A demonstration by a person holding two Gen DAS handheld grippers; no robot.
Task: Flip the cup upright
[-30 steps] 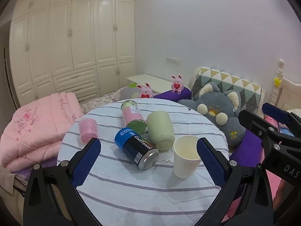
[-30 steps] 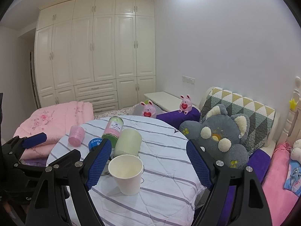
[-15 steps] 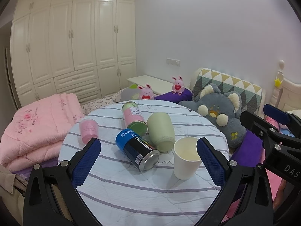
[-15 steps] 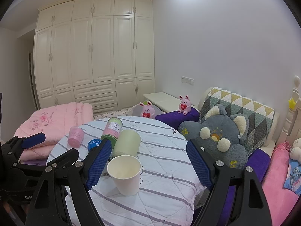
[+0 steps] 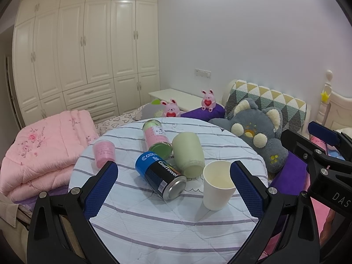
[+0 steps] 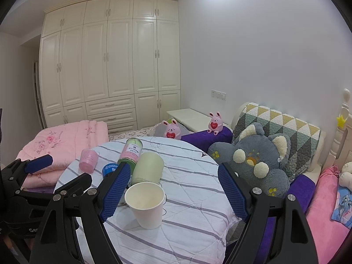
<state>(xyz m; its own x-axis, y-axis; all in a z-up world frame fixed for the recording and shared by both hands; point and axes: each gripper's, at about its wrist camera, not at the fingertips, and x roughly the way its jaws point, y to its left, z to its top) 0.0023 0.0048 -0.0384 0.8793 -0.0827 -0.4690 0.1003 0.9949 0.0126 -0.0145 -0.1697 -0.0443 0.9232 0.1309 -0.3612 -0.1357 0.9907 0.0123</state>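
Observation:
A white paper cup [image 5: 217, 186] stands upright, mouth up, on the round striped table [image 5: 167, 224]; it also shows in the right wrist view [image 6: 147, 204]. A pale green cup [image 5: 188, 154] lies on its side just behind it, also in the right wrist view [image 6: 147, 168]. My left gripper [image 5: 173, 187] is open and empty, held back above the table's near edge. My right gripper [image 6: 172, 189] is open and empty, with the white cup low between its fingers.
A blue and black can [image 5: 160, 177] and a pink and green can [image 5: 156, 137] lie on their sides. A small pink cup [image 5: 103, 150] stands mouth down at the left. A grey plush toy [image 5: 256, 136] and a folded pink quilt [image 5: 41, 147] flank the table.
Both grippers have drawn back and risen slightly, so the table objects sit a little lower in view. Nothing on the table has moved.

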